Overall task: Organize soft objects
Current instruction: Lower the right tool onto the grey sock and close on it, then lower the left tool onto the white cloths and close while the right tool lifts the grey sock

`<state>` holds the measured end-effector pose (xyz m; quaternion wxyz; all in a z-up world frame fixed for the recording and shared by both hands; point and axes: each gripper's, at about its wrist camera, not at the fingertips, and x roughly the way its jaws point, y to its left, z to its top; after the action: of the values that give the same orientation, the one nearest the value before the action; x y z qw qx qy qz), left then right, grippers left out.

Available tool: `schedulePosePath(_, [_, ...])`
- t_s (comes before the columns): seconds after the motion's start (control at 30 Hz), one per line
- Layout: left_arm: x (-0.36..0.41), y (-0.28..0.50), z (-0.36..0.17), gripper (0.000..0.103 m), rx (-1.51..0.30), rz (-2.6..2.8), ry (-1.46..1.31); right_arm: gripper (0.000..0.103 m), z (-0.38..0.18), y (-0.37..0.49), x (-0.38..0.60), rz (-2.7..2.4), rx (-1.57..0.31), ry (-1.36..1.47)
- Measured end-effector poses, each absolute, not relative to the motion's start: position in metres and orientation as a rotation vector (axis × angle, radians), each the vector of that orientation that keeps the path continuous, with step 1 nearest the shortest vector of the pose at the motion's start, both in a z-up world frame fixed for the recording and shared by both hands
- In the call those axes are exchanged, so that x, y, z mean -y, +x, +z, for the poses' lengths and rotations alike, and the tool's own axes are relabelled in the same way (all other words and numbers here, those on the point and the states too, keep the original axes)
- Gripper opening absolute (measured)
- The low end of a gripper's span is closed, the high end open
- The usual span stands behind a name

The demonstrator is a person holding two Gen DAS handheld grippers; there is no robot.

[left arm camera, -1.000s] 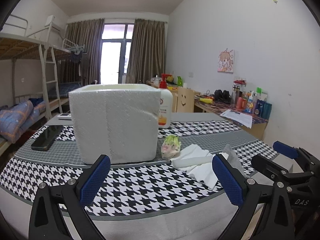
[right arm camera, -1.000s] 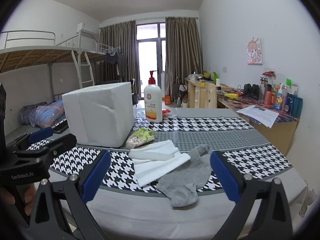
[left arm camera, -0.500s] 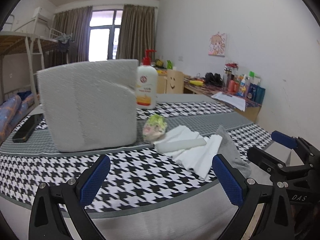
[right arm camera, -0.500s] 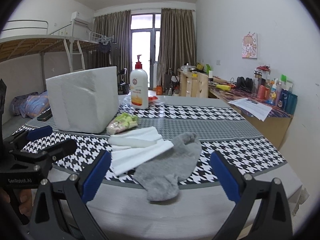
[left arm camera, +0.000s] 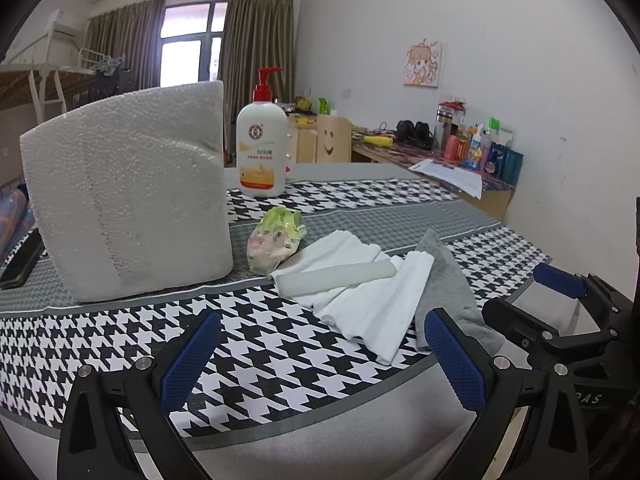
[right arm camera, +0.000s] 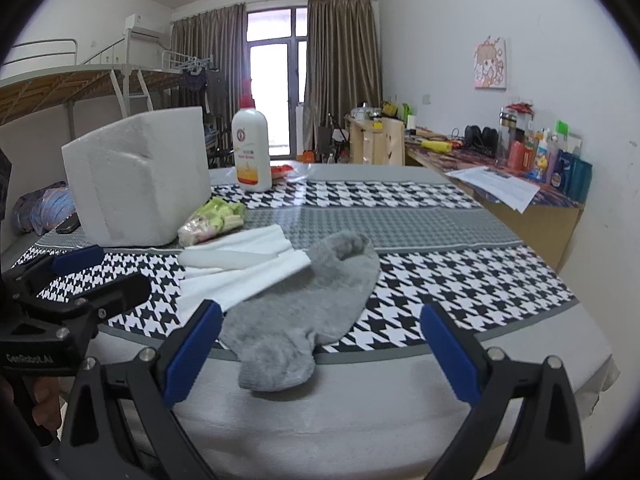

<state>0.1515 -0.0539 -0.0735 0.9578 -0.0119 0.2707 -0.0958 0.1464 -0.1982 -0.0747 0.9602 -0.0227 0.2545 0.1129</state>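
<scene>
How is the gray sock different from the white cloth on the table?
The gray sock looks fuzzy and plain; the white cloth is smooth with ribbed folds. The gray sock hangs past the patterned cover toward the table's edge, while the white cloth lies farther in, with a white roll on top. The gray sock overlaps the white cloth's corner. Both are soft and lie flat.
</scene>
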Motion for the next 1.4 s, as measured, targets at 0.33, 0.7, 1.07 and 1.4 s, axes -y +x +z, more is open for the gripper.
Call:
schedulePosePath(0.33, [0.052,0.163,-0.079,0.102,-0.580,-0.207,-0.028,0.081,-0.091,0.167,0.188,0.266,-0.600,-0.085])
schedulePosePath(0.7, [0.057,0.175,-0.085,0.102,-0.636,-0.256,-0.040,0.059,-0.099,0.177,0.176,0.318,-0.664,-0.146])
schedulePosePath(1.07, [0.069,0.182,-0.088,0.102,-0.681,-0.295,-0.024,0.015,-0.098,0.175,0.183,0.349,-0.662,-0.147])
schedulePosePath(1.4, [0.089,0.197,-0.088,0.102,-0.747,-0.344,-0.016,0.014,-0.097,0.175,0.218,0.265,-0.664,-0.097])
